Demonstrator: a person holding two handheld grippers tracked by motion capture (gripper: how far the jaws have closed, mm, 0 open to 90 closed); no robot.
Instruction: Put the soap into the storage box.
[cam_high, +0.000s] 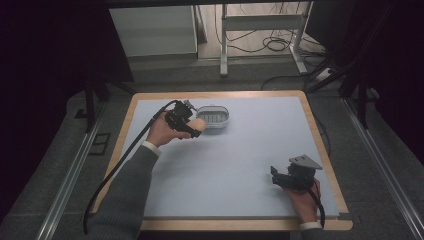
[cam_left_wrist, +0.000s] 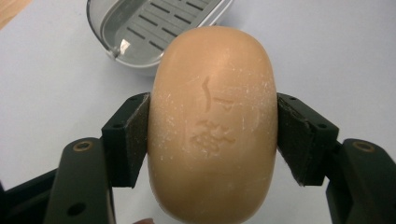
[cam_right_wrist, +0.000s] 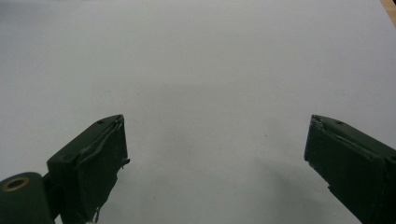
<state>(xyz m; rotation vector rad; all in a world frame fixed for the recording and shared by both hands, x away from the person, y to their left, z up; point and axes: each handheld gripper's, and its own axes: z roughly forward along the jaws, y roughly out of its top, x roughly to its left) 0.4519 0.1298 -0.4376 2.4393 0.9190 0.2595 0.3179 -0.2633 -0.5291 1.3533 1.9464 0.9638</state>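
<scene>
Soap, an oval tan bar (matte, embossed), sits pinched in our left gripper just beside the slotted grey soap dish. Our right gripper rests spread over the smooth white mat.

A tan oval soap bar — stamped face up — held just beside the grey slotted soap dish.

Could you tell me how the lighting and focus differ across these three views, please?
High view: dim, dark surround, the table lit evenly. Left gripper view: bright, the soap sharp, a glint on the dish rim. Right gripper view: greyer, jaws slightly soft, faint shadow beneath them.
</scene>
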